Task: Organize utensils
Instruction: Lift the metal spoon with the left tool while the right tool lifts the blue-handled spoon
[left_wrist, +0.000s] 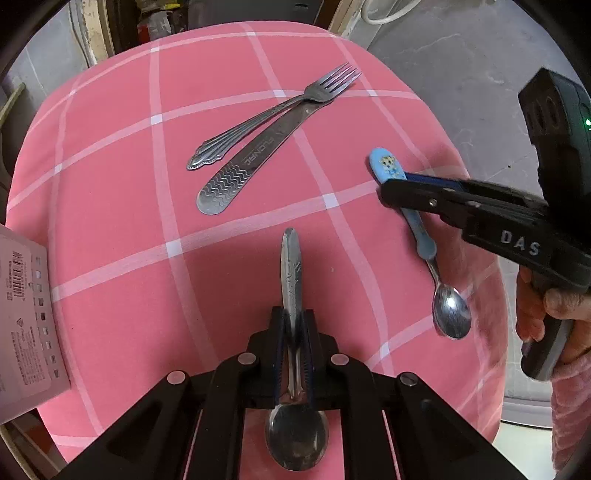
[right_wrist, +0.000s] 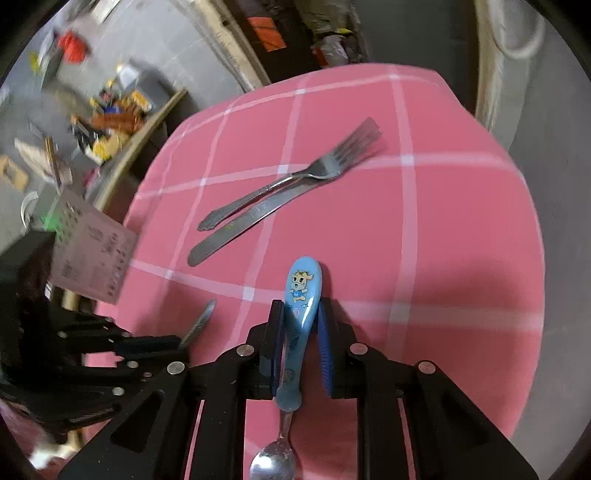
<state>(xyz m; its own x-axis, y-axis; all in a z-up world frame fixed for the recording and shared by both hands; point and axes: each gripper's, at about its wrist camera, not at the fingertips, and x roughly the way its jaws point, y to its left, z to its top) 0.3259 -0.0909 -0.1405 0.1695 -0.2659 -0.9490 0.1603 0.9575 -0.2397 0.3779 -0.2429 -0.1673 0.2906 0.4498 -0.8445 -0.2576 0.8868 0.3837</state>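
My left gripper (left_wrist: 293, 321) is shut on the neck of a steel spoon (left_wrist: 291, 266). The spoon's handle points away over the pink checked cloth (left_wrist: 110, 192) and its bowl lies near the camera. My right gripper (right_wrist: 301, 306) is shut on a blue-handled child's spoon (right_wrist: 301, 288) with a cartoon animal on it; the small steel bowl (right_wrist: 273, 461) is close to the lens. In the left wrist view the right gripper (left_wrist: 393, 184) grips that spoon (left_wrist: 421, 236) at the table's right side. A fork (left_wrist: 325, 88) lies crossed over a flat steel utensil (left_wrist: 240, 173) at the far middle.
A pink printed box (left_wrist: 26, 314) stands at the table's left edge, next to the left gripper (right_wrist: 177, 341) in the right wrist view. A person's hand (left_wrist: 535, 314) in a pink sleeve holds the right gripper. Grey floor surrounds the table, with clutter (right_wrist: 107, 122) at the far left.
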